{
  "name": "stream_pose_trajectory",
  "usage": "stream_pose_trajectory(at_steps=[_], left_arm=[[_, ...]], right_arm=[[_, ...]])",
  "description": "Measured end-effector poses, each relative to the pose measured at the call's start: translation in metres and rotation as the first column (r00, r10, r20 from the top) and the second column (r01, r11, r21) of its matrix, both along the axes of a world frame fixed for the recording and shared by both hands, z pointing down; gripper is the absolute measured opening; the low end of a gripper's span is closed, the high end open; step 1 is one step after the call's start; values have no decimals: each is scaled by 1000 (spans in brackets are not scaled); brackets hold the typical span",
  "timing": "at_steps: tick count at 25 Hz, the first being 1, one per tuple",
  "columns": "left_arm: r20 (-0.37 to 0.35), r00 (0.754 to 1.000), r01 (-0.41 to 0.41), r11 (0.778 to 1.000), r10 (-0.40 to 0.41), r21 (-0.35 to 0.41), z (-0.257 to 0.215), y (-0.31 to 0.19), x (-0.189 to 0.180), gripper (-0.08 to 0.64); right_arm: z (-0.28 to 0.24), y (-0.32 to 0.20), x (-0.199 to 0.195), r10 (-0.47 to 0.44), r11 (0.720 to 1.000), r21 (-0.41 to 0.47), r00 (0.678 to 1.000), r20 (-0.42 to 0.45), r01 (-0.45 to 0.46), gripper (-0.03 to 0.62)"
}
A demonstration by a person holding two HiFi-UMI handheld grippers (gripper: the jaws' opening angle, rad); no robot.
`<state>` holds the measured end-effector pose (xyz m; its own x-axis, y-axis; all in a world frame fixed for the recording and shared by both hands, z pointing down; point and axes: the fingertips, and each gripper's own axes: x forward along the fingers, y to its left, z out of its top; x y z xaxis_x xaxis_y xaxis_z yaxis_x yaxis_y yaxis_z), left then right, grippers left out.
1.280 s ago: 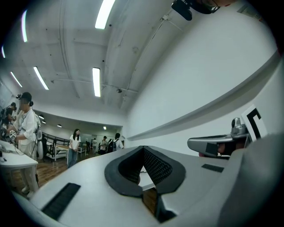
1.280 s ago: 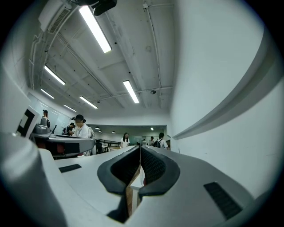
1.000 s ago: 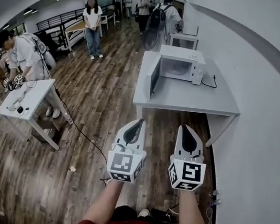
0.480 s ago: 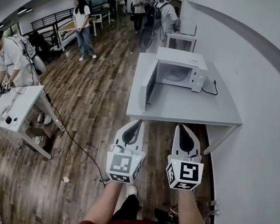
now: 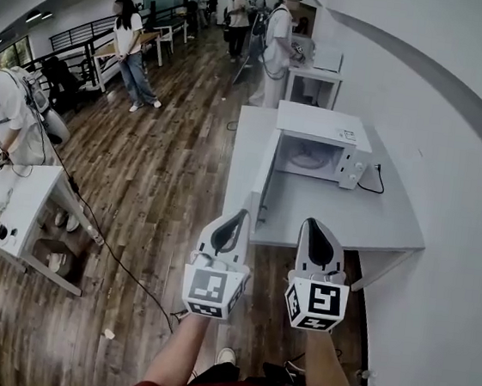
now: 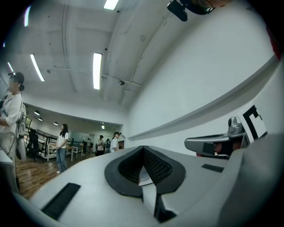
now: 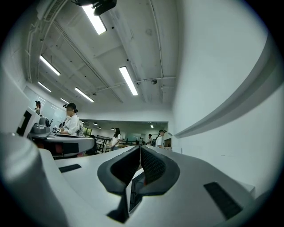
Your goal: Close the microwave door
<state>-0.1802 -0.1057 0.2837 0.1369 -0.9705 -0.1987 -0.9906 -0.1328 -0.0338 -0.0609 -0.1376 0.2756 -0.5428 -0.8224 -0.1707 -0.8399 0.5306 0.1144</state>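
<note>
The microwave (image 5: 320, 143) is set on the tabletop (image 5: 334, 214) beside the wall (image 5: 460, 169) at the right, with its door (image 5: 264, 177) swung out at the tabletop's left edge. The left gripper (image 5: 236, 218) and right gripper (image 5: 313, 228) are held side by side before the near edge, apart from the door. Another table (image 5: 6, 204) is placed far left across the floor (image 5: 165, 179).

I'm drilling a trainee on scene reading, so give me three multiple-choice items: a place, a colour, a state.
1. The microwave stands on: A a shelf; B the grey table; C a chair.
2. Its casing is: A white; B black; C red.
3. The microwave door is: A shut; B missing; C swung open.
Answers: B, it sits on the tabletop; A, the casing is white; C, the door juts out with the cavity showing.
</note>
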Motion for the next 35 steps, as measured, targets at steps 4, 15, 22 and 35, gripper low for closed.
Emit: stream_pose_trajectory(at_steps=[4, 15, 22, 35], left_arm=[[-3, 1000, -11, 1000, 11, -10, 1, -33, -12, 26], [11, 1000, -7, 1000, 7, 0, 9, -125, -20, 26], [15, 1000, 3, 1000, -3, -7, 10, -175, -20, 26], [5, 1000, 25, 996, -25, -83, 53, -193, -43, 28]], right_arm=[[1, -30, -15, 4, 1000, 1, 1000, 4, -4, 28], [12, -124, -24, -21, 1000, 1, 999, 25, 21, 28], [19, -177, -27, -40, 999, -26, 999, 20, 40, 28], [47, -198, -44, -49, 996, -78, 999, -17, 47, 28]])
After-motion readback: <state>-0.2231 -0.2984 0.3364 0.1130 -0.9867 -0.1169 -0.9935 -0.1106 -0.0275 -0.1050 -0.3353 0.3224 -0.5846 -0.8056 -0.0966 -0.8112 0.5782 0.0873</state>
